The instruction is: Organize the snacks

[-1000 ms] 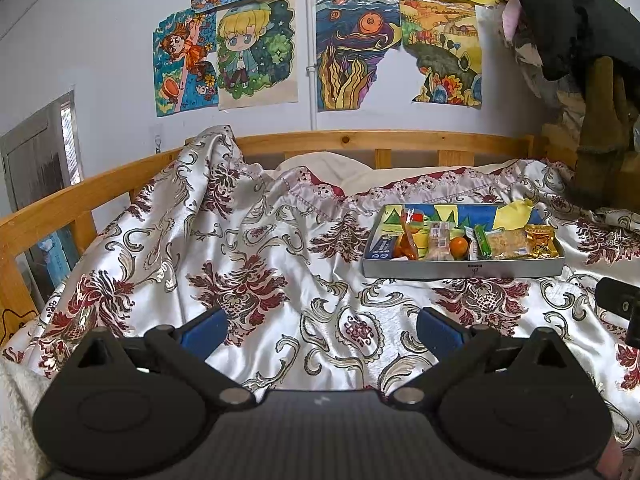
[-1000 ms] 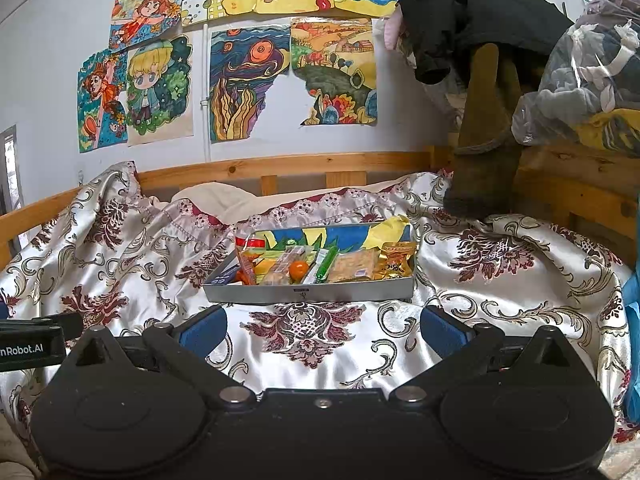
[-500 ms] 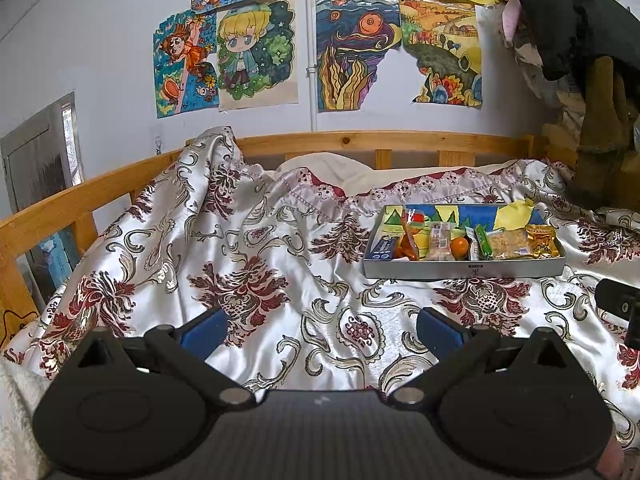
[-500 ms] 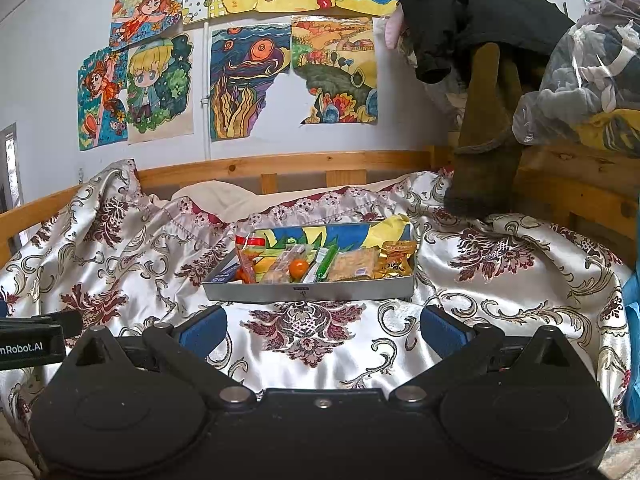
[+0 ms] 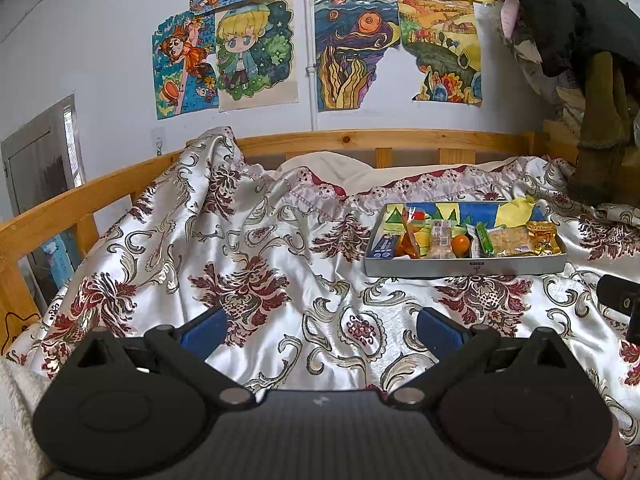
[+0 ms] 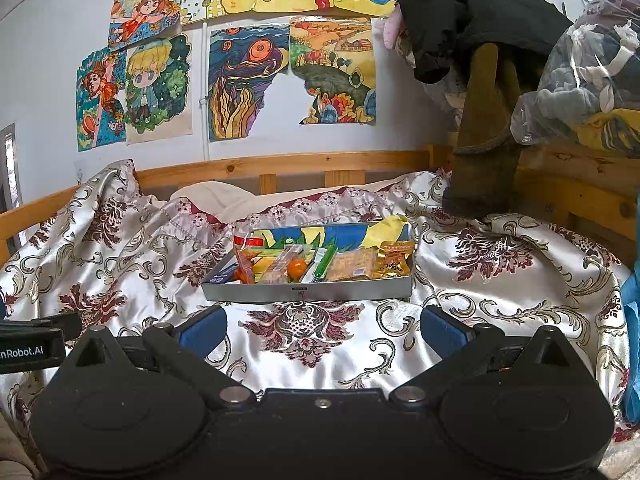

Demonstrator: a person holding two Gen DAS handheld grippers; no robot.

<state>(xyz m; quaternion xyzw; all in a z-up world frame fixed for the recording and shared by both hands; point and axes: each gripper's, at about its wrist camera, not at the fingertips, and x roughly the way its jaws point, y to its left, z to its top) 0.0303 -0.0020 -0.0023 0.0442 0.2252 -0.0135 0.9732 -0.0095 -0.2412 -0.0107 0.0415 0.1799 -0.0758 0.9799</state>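
A shallow grey tray (image 5: 464,269) (image 6: 308,293) rests on the bed's satin cover and holds several snacks in a row: an orange packet (image 5: 408,240), a small orange fruit (image 5: 461,243) (image 6: 297,268), a green stick packet (image 5: 483,237) (image 6: 323,262), a tan cracker pack (image 5: 512,237) (image 6: 352,267) and a gold packet (image 5: 542,236) (image 6: 394,264). My left gripper (image 5: 318,326) stands open, well in front and left of the tray. Directly in front of the tray, my right gripper (image 6: 322,326) is open too. Nothing sits between either pair of fingers.
The floral bedspread (image 5: 240,260) lies rumpled, bunched high at the back left. A wooden bed rail (image 5: 360,140) runs behind and along the left. Hanging dark clothes (image 6: 480,20) and a bagged bundle (image 6: 584,80) crowd the right side. Drawings cover the wall.
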